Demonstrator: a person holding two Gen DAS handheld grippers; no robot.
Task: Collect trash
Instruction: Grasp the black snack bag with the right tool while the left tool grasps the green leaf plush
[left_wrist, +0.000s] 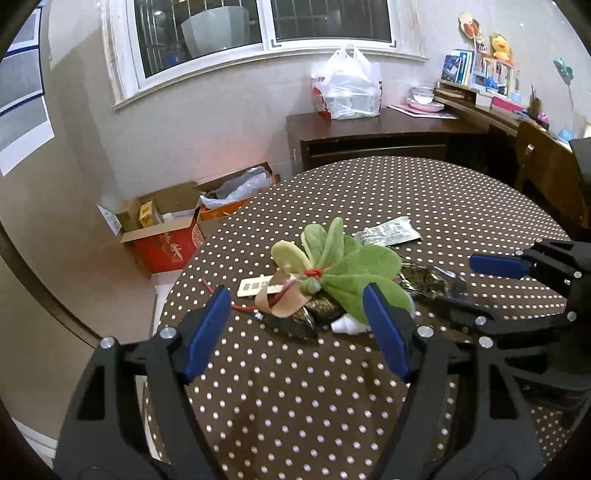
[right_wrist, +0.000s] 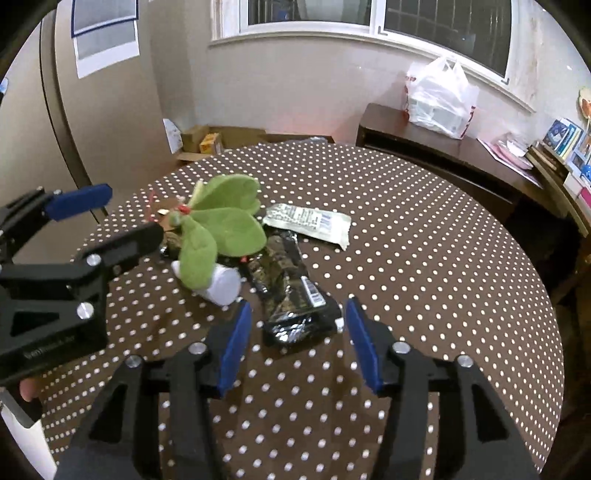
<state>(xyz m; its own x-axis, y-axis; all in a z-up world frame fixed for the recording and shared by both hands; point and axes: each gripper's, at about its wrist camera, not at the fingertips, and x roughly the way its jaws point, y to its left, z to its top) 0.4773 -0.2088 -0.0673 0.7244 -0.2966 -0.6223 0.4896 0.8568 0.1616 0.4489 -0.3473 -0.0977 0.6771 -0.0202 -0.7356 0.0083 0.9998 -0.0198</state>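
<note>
A green plush vegetable toy lies on the round polka-dot table, over a dark crumpled wrapper. A silver wrapper lies just behind. A paper tag with brown ribbon sits at the toy's left. My left gripper is open and empty, hovering just in front of the toy. My right gripper is open and empty, its fingers on either side of the dark wrapper's near end.
Open cardboard boxes stand on the floor beyond the table's left edge. A dark sideboard against the wall holds a white plastic bag. A shelf with books runs along the right wall.
</note>
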